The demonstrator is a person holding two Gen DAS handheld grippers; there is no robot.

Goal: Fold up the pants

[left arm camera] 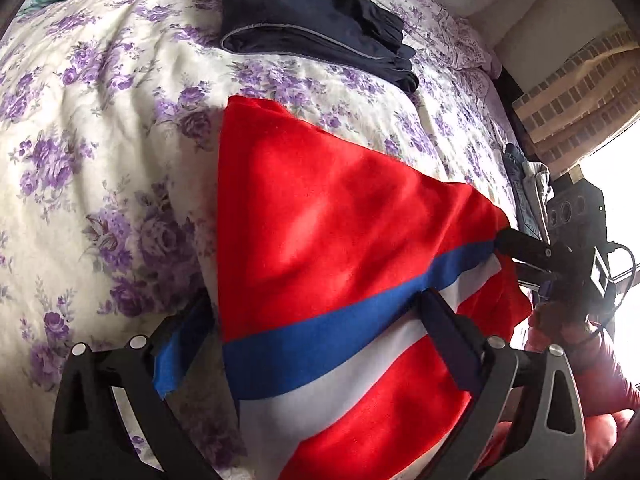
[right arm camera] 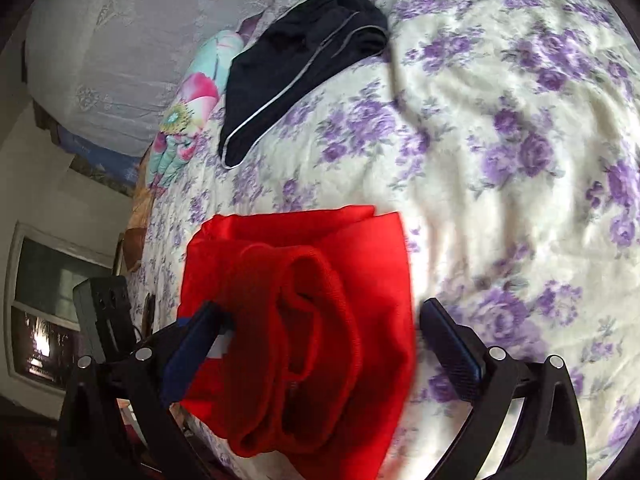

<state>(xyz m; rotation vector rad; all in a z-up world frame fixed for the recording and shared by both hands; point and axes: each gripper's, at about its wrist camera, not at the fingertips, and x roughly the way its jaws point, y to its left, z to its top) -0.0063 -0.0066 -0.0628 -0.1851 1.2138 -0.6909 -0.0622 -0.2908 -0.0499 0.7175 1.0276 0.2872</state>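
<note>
Red pants (left arm camera: 328, 208) with a blue and a white stripe lie bunched on the floral bedsheet (left arm camera: 100, 160), one flap raised and stretched. My left gripper (left arm camera: 314, 336) is open, its fingers wide apart with the striped cloth between them. The right gripper (left arm camera: 508, 240) touches the flap's far right corner. In the right wrist view the pants (right arm camera: 320, 320) show as folded red layers between the spread fingers of the open right gripper (right arm camera: 324, 340); its left finger (right arm camera: 196, 340) touches the cloth edge. The left gripper's black body (right arm camera: 100, 312) shows at the left.
A folded dark navy garment (left arm camera: 312, 24) with grey piping lies farther up the bed, also in the right wrist view (right arm camera: 296, 72). A colourful blanket (right arm camera: 188, 112) sits by a white pillow (right arm camera: 120, 40). A person's pink sleeve (left arm camera: 600, 368) and the bed's edge are at right.
</note>
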